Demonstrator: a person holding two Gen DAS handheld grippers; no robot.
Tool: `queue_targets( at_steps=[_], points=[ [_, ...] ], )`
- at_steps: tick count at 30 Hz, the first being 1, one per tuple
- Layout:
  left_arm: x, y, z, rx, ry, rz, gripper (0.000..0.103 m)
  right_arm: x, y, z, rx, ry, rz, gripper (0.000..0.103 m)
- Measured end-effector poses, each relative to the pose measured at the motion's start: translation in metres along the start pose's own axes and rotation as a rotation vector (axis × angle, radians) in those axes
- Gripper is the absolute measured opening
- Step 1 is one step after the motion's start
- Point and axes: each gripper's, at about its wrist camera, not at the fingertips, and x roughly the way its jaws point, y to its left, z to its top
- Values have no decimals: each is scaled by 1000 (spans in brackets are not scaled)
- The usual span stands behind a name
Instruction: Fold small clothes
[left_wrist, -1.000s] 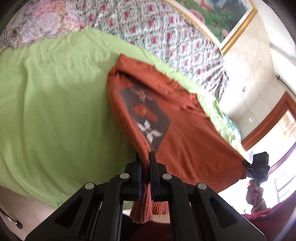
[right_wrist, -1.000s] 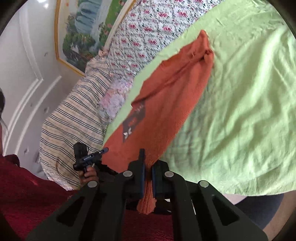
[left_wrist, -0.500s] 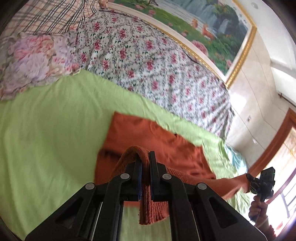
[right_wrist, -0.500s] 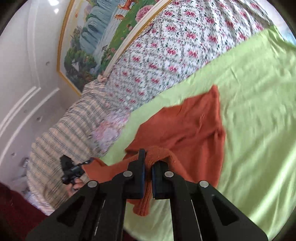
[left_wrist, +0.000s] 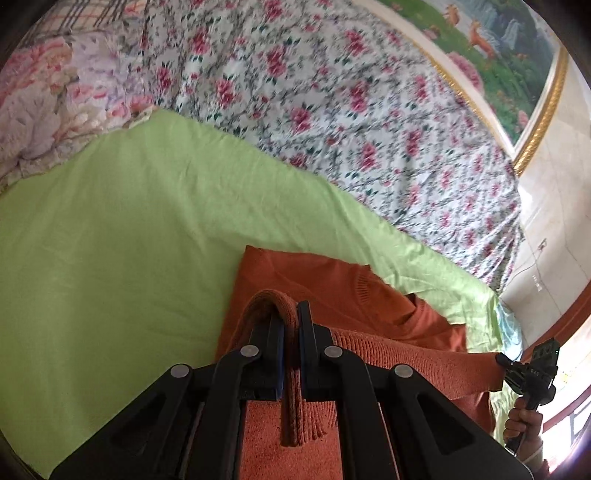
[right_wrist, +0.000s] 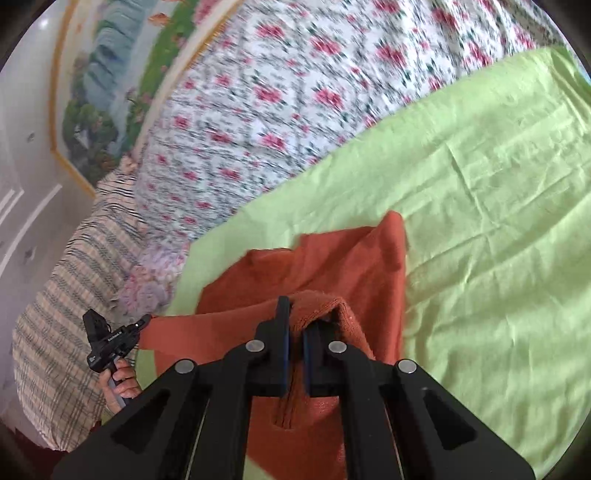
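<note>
Slippage is the worry here: each gripper pinches only a narrow ribbed bit of the sweater's (left_wrist: 332, 295) hem, and the knit is heavy enough that one corner could pull free while the hem is carried over the rest of the garment. If one hand runs ahead of the other, the fold would land crooked, with the hem slanting across the chest. The stretch of hem between the two hands looks taut, so a tug could also drag the lower layer along the green sheet (left_wrist: 110, 240) and rumple it.

The left gripper (left_wrist: 291, 325) is clenched on the hem's corner, the knit looped up over its jaws and hanging down between them. The right gripper (right_wrist: 295, 332) is clamped the same way on the other corner. From each one the sweater spreads out ahead and below, its far part lying flat on the sheet, short of the floral quilt (left_wrist: 332, 110) behind. Whether the sleeves lie smooth underneath I can't quite make out; the edges are blurred.
</note>
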Motion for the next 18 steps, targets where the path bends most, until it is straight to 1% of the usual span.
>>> queue_targets(
  at_steps=[3, 6, 8, 9, 10, 11, 12, 13, 14, 15, 16, 17, 18],
  points=[
    [30, 4, 1, 0, 36, 24, 5, 26, -19, 5, 29, 39, -63, 6],
    [49, 2, -3, 15, 67, 40, 6, 46, -34, 6, 56, 77, -126, 7],
    [52, 1, -10, 20, 94, 24, 18, 53, -41, 4, 74, 98, -157, 8],
    [49, -1, -16, 23, 106, 2, 21, 54, -43, 3, 84, 104, -162, 8],
    [44, -4, -22, 31, 112, -18, 28, 51, -44, 1, 96, 104, -169, 11],
    [36, -10, -31, 47, 117, -35, 35, 45, -42, -1, 101, 91, -189, 17],
    [30, -15, -40, 64, 123, -45, 38, 36, -37, -4, 92, 68, -214, 21],
    [22, -22, -53, 91, 135, -60, 43, 24, -28, -8, 60, 30, -253, 29],
    [16, -29, -65, 118, 148, -75, 45, 14, -20, -12, 29, 2, -277, 32],
    [12, -37, -79, 147, 169, -95, 46, 6, -9, -17, -2, -21, -291, 32],
    [12, -45, -90, 173, 193, -110, 47, -1, 4, -25, -44, -31, -273, 32],
    [16, -53, -101, 206, 226, -118, 47, -1, 15, -31, -77, -21, -233, 32],
    [19, -60, -108, 233, 252, -116, 47, 4, 28, -40, -122, 23, -171, 32]
  ],
)
